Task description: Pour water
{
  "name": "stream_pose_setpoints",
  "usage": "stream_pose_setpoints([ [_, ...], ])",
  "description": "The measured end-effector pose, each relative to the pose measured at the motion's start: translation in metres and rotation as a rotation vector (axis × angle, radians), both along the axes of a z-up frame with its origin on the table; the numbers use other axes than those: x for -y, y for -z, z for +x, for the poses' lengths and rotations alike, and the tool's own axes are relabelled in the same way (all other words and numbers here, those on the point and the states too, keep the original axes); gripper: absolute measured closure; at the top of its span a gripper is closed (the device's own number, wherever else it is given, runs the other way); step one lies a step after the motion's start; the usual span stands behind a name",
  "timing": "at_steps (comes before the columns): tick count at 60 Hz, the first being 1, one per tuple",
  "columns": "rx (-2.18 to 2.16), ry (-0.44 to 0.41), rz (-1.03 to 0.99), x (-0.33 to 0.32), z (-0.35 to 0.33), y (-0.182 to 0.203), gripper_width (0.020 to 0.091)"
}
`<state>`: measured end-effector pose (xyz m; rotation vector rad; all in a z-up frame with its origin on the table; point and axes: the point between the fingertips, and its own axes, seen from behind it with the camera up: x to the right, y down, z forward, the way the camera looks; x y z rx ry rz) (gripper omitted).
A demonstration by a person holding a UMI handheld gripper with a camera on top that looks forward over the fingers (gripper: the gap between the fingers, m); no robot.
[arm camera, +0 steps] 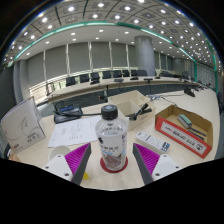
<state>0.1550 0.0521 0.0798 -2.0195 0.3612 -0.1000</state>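
We see one water bottle (111,138) standing upright on the pale table (150,115), dead ahead at twelve o'clock and between our two fingers, its white cap on and a red and white label around its body. The gripper (112,160) looks released: the pink pad of one finger (77,157) sits at the bottle's nine o'clock, its twin at three o'clock, and a sliver of table shows on each side, so we judge that neither pad presses yet.

To take it well, we would close on the labelled body and not on the neck, keep the bottle centred between the pads, and squeeze gently, since thin plastic may buckle. The cap seems in place, which would have to be dealt with before any water comes out. We cannot spot a cup or glass to pour into.

Counting the rest: one red open box (184,129) at about two o'clock, one sheet of paper (72,132) at about ten o'clock, one upright card stand (20,127) further round at nine o'clock, and a row of dark chairs (105,76) beyond the table, too small to count
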Motion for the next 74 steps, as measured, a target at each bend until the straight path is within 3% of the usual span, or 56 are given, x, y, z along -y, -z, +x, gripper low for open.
stream_pose_setpoints([
  [37,0.011,-0.019,-0.285,0.274,-0.125,-0.11,0.0242],
  [74,0.069,-0.071,-0.279,0.323,-0.145,-0.131,0.0239],
])
